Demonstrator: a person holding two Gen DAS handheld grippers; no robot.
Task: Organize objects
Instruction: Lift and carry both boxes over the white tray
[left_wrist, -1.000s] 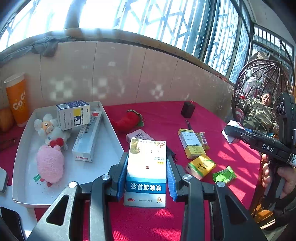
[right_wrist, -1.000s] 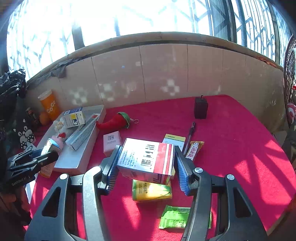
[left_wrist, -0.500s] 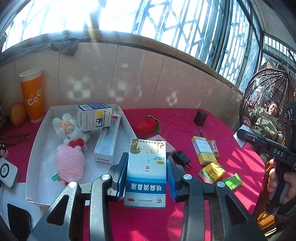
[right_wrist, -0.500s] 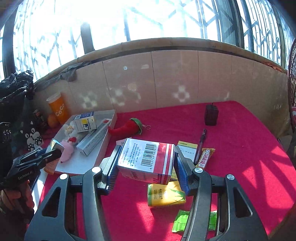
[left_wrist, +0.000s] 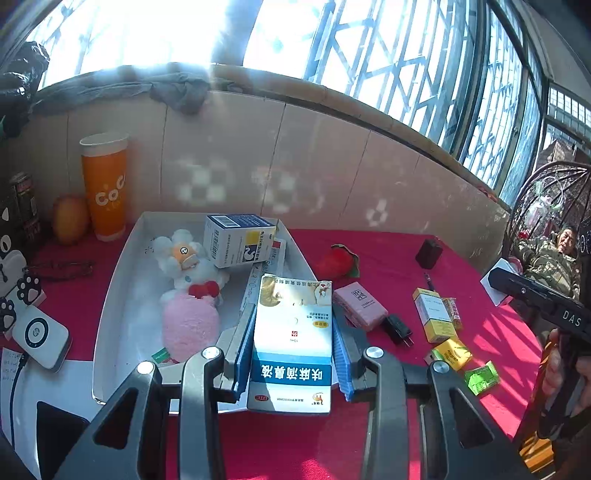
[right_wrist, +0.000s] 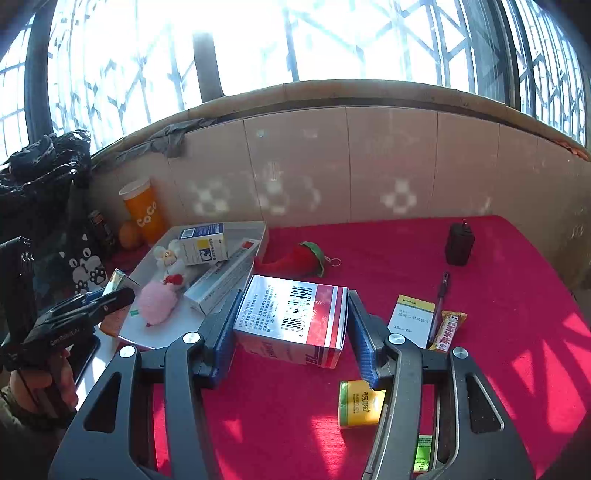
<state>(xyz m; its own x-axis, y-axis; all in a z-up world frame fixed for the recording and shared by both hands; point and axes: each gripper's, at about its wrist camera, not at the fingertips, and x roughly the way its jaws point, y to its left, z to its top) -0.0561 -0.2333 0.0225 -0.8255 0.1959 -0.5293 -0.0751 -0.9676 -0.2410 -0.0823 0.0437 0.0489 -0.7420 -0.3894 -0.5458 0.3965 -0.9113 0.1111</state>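
My left gripper (left_wrist: 291, 350) is shut on a blue-and-white medicine box (left_wrist: 293, 332), held above the near right corner of the white tray (left_wrist: 110, 302). The tray holds a pink plush (left_wrist: 188, 325), a white plush (left_wrist: 184, 258), a blue-white box (left_wrist: 240, 240) and a long tube box. My right gripper (right_wrist: 291, 332) is shut on a red-and-white barcode box (right_wrist: 295, 314), held over the red tablecloth just right of the tray (right_wrist: 258, 236).
Loose on the red cloth: a red chili plush (right_wrist: 295, 258), a pink box (left_wrist: 360, 304), a yellow-white box (right_wrist: 410, 319), a pen (right_wrist: 441, 295), a snack bar (right_wrist: 448, 330), a yellow packet (right_wrist: 360, 404), a black cube (right_wrist: 458, 243). An orange cup (left_wrist: 105, 192) stands behind the tray.
My left gripper has swung left with its box, from over the cloth to the tray's right corner. My right gripper has moved back and up with the barcode box.
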